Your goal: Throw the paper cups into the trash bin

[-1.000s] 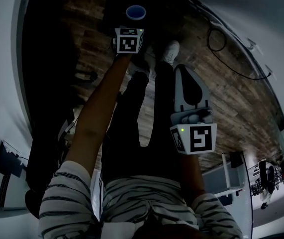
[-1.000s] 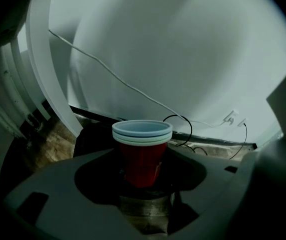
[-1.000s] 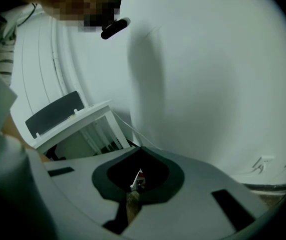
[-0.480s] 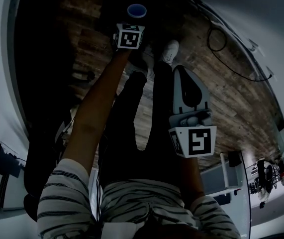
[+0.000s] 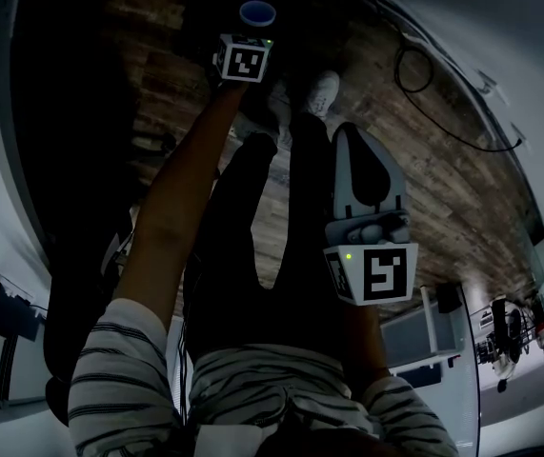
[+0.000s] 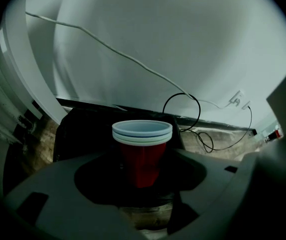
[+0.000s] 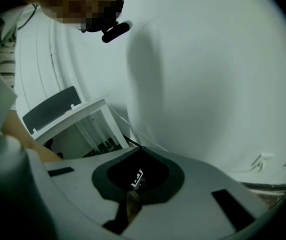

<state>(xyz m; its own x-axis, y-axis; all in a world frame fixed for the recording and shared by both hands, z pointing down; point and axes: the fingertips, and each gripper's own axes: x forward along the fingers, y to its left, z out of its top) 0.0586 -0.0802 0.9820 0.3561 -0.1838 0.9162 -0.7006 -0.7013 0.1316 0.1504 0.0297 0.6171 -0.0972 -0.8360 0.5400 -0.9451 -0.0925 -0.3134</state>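
Cups (image 6: pixel 141 151), three nested, in left tongs (image 6: pixel 143 165)

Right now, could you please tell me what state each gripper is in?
Left gripper: jaws closed on a stack of red paper cups.
Right gripper: jaws shut, holding nothing.

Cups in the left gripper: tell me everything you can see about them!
The cups are a nested stack, red outside and pale inside, with several pale rims layered at the top. They look like paper or plastic. The stack stands upright, open end up, gripped low on its sides between the jaws of the left gripper.
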